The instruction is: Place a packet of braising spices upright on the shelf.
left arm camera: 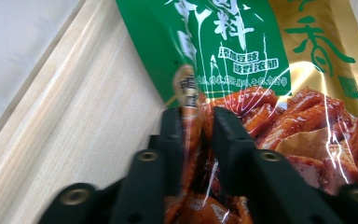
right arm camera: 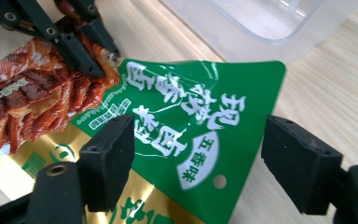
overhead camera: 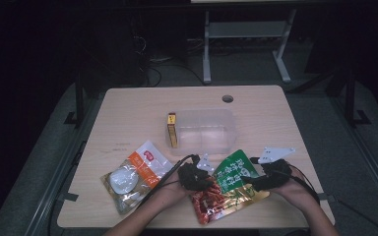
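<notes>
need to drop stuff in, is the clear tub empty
Nearly: the clear tub holds just a small yellow box, upright against its left wall; the rest looks bare.

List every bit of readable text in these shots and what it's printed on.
"五香味": white oval on the green snack pouch, upside down in the right gripper view.
"香": large green character on that pouch's gold area, left gripper view.
"料": white on green at the top edge, left gripper view.
The pouch's other large characters and small print: too blurred to read with confidence.
Orange-and-white pouch, yellow box: print too small to read.
</notes>
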A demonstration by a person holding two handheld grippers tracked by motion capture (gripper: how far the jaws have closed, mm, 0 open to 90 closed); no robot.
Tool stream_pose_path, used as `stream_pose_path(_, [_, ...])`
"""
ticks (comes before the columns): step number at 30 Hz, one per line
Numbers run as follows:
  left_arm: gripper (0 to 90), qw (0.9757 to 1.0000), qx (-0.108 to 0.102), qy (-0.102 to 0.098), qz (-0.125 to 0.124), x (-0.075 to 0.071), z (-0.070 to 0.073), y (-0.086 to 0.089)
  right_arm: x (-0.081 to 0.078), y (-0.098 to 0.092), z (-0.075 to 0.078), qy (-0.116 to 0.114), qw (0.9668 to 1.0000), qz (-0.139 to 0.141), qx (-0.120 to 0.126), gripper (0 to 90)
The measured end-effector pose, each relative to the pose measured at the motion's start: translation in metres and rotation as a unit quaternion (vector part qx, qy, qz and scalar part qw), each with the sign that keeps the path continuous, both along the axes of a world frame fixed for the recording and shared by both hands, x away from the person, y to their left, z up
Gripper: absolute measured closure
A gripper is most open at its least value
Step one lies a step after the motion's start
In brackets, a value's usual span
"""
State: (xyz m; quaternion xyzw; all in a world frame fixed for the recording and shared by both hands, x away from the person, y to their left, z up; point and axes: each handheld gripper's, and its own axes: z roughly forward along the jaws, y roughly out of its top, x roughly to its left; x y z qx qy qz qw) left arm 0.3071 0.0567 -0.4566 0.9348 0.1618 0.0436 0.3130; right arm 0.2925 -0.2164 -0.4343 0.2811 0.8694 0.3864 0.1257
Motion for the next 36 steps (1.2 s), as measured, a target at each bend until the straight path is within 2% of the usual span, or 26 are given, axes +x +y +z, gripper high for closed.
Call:
stream_pose_path(1, [80.2,1.0,-0.005,-0.002,0.003,-0.001,0.0,0.0,0.0,-0.001,0.001,0.0,1.0,-0.001,0.003,24.0])
stream_pose_path(2, [82.3,1.0,0.0,-0.001,-0.004,0.001,0.001,0.001,0.001,-0.003,0.001,0.0,1.0,-0.003,0.006,23.4])
stream_pose_path(4, [86.6,0.9999,-0.016,0.007,-0.001,0.001,0.0,0.003,0.001,-0.006,0.003,0.001,0.9998,-0.008,0.017,23.1])
stream_pose_path(6, [88.2,0.9997,-0.021,0.012,-0.003,0.003,0.0,0.005,0.001,-0.009,0.004,0.004,0.9996,-0.011,0.025,22.5])
stream_pose_path(7, [88.6,0.9992,-0.034,0.02,0.001,0.004,0.0,0.007,0.002,-0.01,0.004,0.002,0.9996,-0.011,0.027,22.5])
stream_pose_path(10, [89.0,0.9981,-0.053,0.031,0.001,0.006,0.004,0.012,0.001,-0.012,0.006,0.004,0.9994,-0.01,0.032,22.5])
stream_pose_path(16, [89.3,0.9982,-0.059,0.011,-0.007,0.003,0.019,0.021,0.002,-0.017,0.011,0.01,0.9983,-0.01,0.056,22.9])
stream_pose_path(19, [89.4,0.9973,-0.073,0.003,-0.007,0.001,0.03,0.027,0.002,-0.017,0.012,0.014,0.9979,-0.005,0.063,24.9])
stream_pose_path(22, [89.4,0.9967,-0.081,-0.003,-0.007,0.0,0.041,0.033,0.003,-0.014,0.015,0.025,0.9972,0.006,0.07,29.3])
stream_pose_path(26, [89.4,0.9962,-0.082,-0.022,-0.016,-0.002,0.054,0.044,0.005,-0.009,0.021,0.031,0.9961,0.026,0.078,36.3])
stream_pose_path(30, [89.4,0.9956,-0.087,-0.032,-0.013,-0.005,0.062,0.057,0.012,0.002,0.029,0.044,0.9933,0.051,0.094,44.1])
stream_pose_path(35, [89.3,0.9948,-0.089,-0.05,-0.004,-0.003,0.07,0.079,0.024,0.026,0.037,0.055,0.9913,0.08,0.089,50.4])
stream_pose_path(36, [89.4,0.9945,-0.09,-0.054,0.001,-0.003,0.072,0.085,0.032,0.037,0.04,0.061,0.99,0.09,0.09,54.0])
